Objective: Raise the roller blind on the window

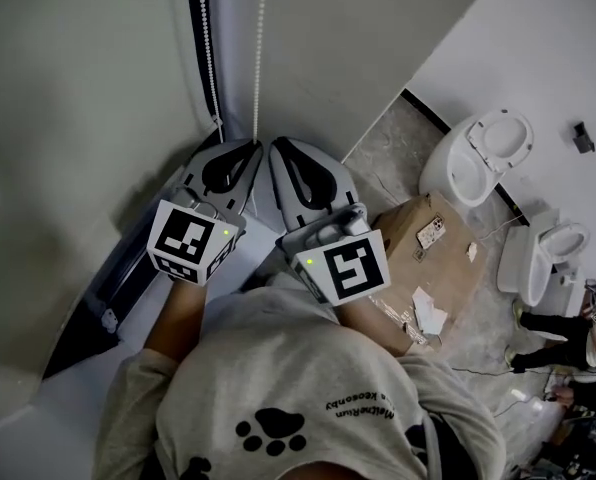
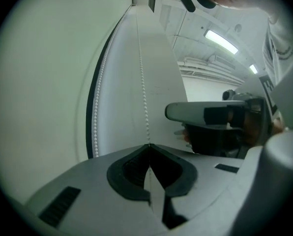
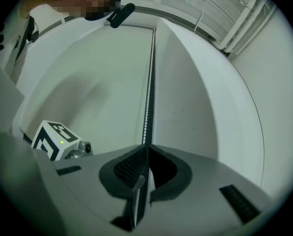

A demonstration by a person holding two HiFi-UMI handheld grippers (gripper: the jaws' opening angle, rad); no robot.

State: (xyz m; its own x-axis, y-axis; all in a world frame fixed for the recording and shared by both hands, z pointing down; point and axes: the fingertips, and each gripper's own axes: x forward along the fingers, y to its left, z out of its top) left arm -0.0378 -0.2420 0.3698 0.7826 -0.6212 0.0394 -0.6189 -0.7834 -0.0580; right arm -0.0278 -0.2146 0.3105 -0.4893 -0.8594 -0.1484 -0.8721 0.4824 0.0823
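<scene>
— Grey stone floor (image 1: 393, 153) fills the right of the head view, with white ceramic toilets (image 1: 483, 158) and a brown cardboard box (image 1: 433, 253) on it. Where's the blind?

— Left of the dark frame strip (image 1: 200, 8). That pale flat sheet I take for the roller blind (image 1: 78, 118), seemingly lowered. Its white beaded pull chain (image 1: 210, 58) drops in two strands to the left gripper (image 1: 240, 144) and right gripper (image 1: 278, 144), which sit side by side.

— And the left gripper view?

— Its fingers are pressed together, the tips pinching one strand (image 2: 145, 117). It runs straight up from them. The other strand hangs free just to the left, along the dark edge.

— The right gripper view?

— Much the same. The fingers are closed on a strand (image 3: 147, 107), and beads thread down through the slit between them.

— What does the next move turn on?

— The chain's long axis is vertical and it rises above both grips. Neither hand is nearer. I'd judge one strand needs a straight downward pull, but I can't tell which one lifts the blind.
</scene>
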